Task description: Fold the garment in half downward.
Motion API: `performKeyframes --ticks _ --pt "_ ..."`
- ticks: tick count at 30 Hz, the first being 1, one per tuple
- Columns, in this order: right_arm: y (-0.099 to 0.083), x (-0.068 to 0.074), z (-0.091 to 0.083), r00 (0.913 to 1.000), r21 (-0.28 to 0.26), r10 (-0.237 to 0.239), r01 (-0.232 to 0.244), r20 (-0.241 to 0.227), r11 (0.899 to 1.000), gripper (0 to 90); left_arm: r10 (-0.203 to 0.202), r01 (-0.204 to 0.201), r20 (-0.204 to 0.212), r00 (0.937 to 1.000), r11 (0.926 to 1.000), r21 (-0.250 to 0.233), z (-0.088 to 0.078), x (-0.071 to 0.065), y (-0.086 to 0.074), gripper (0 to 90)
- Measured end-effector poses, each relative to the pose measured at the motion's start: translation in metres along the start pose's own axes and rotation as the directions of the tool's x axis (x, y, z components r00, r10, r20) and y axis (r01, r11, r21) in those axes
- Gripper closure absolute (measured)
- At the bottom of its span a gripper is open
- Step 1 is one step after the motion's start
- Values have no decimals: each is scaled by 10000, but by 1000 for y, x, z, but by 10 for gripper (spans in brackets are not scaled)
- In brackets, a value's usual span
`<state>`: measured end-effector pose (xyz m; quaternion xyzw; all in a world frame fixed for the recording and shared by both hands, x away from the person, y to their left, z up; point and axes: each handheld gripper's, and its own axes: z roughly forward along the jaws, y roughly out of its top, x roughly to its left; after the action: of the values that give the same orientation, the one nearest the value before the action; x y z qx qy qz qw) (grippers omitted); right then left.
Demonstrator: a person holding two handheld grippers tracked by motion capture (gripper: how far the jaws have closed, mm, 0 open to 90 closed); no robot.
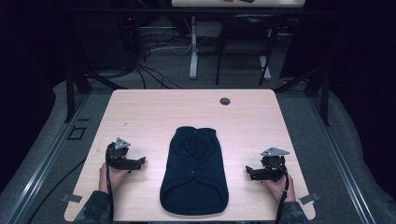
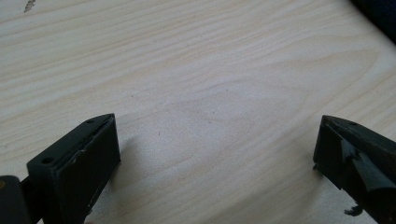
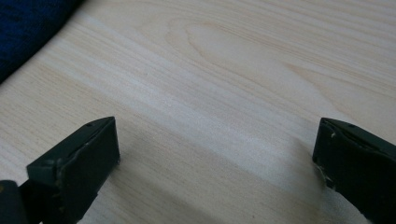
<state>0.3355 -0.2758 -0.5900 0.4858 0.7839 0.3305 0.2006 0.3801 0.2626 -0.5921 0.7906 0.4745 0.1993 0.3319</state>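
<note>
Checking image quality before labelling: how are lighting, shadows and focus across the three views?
High view: table evenly lit, surroundings nearly black, dark garment shows little fold detail. Left gripper view: wood grain sharp, soft shadow beside the left gripper's open jaws, which look slightly soft up close. Right gripper view: same soft shadows by the right gripper, garment corner blurred, no glare.

A pale wooden table (image 1: 140, 112) carries a dark blue garment (image 1: 194, 172) lying flat at its middle.
</note>
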Motion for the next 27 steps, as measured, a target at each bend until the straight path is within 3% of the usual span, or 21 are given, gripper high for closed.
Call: performKeyframes --ticks 25,27 --pt "2 -1 0 9990 47 -356 357 -253 9994 15 -14 14 -26 10000 10000 -20 0 0 0 4" --pt "3 -1 -1 9982 269 -431 443 -424 9987 15 22 -22 46 10000 10000 35 -1 0 0 11"
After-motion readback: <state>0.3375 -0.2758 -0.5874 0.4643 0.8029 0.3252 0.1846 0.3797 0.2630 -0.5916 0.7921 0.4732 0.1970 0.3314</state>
